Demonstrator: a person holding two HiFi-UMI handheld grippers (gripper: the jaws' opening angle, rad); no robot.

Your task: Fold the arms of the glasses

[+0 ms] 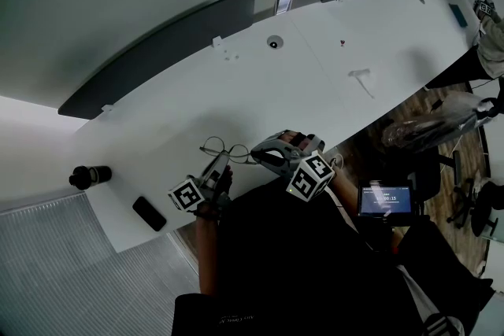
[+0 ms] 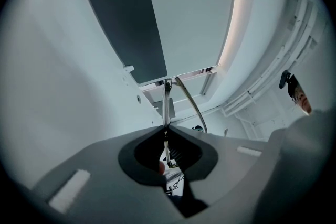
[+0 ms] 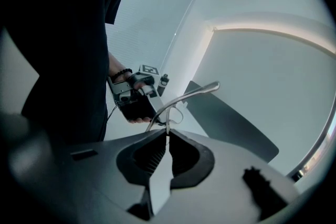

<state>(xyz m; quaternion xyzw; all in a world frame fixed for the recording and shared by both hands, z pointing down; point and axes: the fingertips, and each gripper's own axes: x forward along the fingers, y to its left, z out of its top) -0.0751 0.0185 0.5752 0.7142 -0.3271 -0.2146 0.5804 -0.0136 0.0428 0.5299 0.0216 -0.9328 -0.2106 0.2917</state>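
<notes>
The left gripper [image 2: 167, 131] and right gripper [image 3: 167, 131] both pinch the thin glasses [image 1: 224, 147]; best keep one still, easing the arm inward gently

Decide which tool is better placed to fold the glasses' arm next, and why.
Right, probably: the right tool is shut on the glasses beside an arm sticking out unfolded, while the left tool grips another part, steadying them.

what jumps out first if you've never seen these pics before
A thin wire pair of glasses is held between two handheld grippers at the near edge of a long white table. The left gripper and the right gripper are both pinched shut on its frame. A small lit screen glows beyond the table's edge, at the right of the head view.
</notes>
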